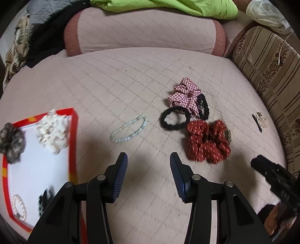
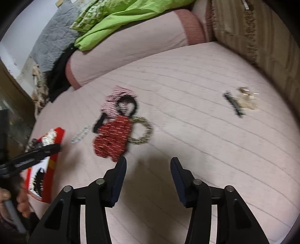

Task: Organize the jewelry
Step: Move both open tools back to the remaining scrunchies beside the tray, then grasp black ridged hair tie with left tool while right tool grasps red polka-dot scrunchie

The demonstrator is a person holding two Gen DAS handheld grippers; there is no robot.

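A red-rimmed white tray (image 1: 74, 131) lies at the left and holds a white scrunchie (image 1: 52, 131), a grey scrunchie (image 1: 12, 143), a pearl bracelet (image 1: 18, 207) and a black clip (image 1: 45, 200). On the pink quilt lie a pale blue bead bracelet (image 1: 129, 129), a black hair tie (image 1: 175, 118), a checked scrunchie (image 1: 184, 97), a thin black tie (image 1: 203, 107), a red scrunchie (image 1: 208, 140) and hair clips (image 1: 259, 120). My left gripper (image 1: 149, 159) is open and empty, just short of the bead bracelet. My right gripper (image 2: 149, 164) is open and empty, near the red scrunchie (image 2: 112, 138).
A pink bolster (image 1: 144, 32) lies at the back with a green cloth (image 1: 168, 7) on it. A striped brown cushion (image 1: 271, 75) borders the right side. Dark and grey cloths (image 1: 41, 33) are piled at the back left. A leopard-print tie (image 2: 144, 131) lies beside the red scrunchie.
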